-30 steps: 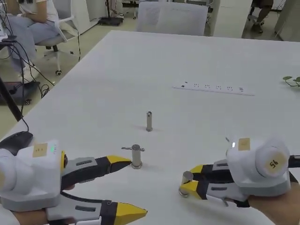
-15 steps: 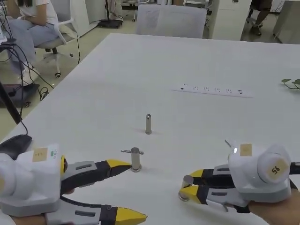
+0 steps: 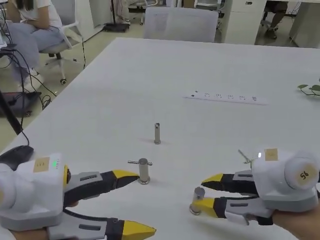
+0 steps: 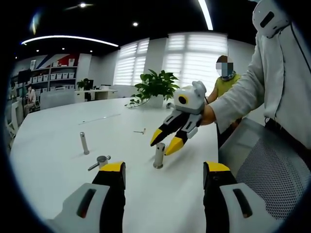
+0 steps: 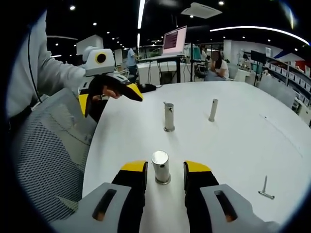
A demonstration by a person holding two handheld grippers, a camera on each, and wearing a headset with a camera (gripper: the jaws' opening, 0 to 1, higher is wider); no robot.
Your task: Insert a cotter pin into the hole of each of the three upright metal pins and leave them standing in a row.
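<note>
A wide white counter (image 3: 100, 100) runs away from the viewer, with a white power strip (image 3: 225, 96) lying far back on it. At the near left edge the left gripper (image 3: 132, 202) hovers with its yellow-tipped jaws spread wide and nothing between them. At the near right, the right gripper (image 3: 202, 192) has its jaws partly open, straddling the nearest pin (image 5: 161, 167), which stands upright with a thin gap on each side, so it is bracketed rather than clamped. The middle pin (image 3: 144, 171) stands just past the left jaw tip with a cotter pin (image 3: 133, 162) through its head; the far pin (image 3: 157, 134) stands well beyond it. A loose cotter pin (image 3: 244, 157) lies on the counter just beside the right gripper. To do this step well, the right jaws should probably close gently and squarely so the nearest pin stays vertical, its hole turned toward whichever side brings the cotter pin. That hole is hard to make out, and whether the far pin's hole is filled is too small to tell.
</note>
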